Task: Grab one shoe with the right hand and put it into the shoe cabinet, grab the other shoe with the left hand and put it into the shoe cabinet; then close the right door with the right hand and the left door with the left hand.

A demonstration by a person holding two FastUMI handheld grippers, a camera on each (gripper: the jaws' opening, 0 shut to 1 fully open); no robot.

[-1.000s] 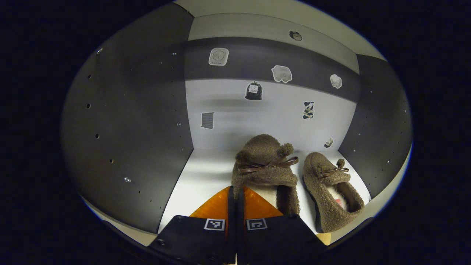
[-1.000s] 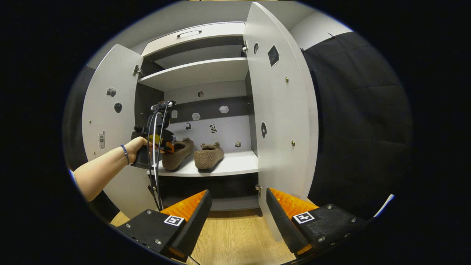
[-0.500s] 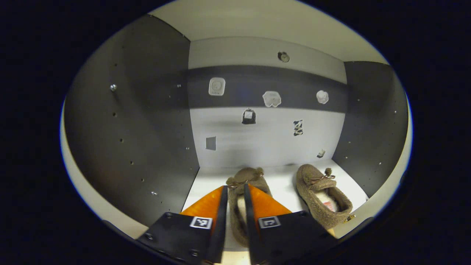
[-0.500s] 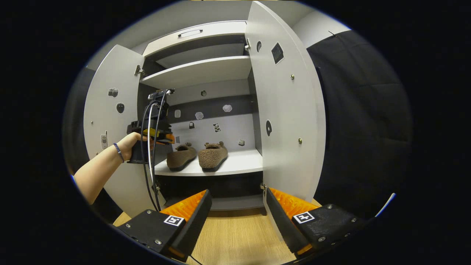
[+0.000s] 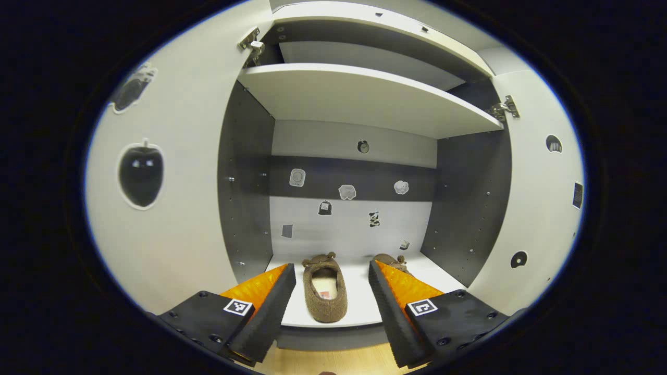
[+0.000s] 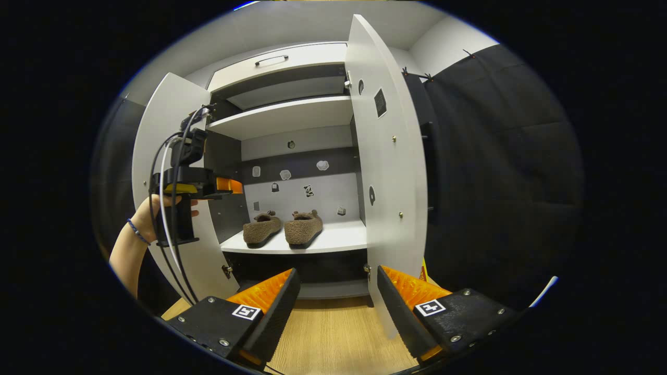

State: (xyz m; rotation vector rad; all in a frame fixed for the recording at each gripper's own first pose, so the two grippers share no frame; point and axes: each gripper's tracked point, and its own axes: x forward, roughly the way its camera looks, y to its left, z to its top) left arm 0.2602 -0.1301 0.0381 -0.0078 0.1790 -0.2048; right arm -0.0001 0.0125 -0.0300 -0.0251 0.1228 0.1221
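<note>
Brown fleecy shoes, side by side on the shelf (image 6: 338, 237) of the shoe cabinet (image 6: 281, 112): left shoe (image 6: 262, 230), right shoe (image 6: 303, 229), toes toward the back wall. Left door (image 6: 156, 156) and right door (image 6: 388, 172) both swung wide. Left gripper (image 5: 332, 304) released, fingers spread, empty, held outside the cabinet front with the left shoe (image 5: 324, 287) seen between them. Right gripper (image 6: 336, 307) likewise spread and empty, low over the wooden floor (image 6: 333, 338), near the right door's lower edge.
</note>
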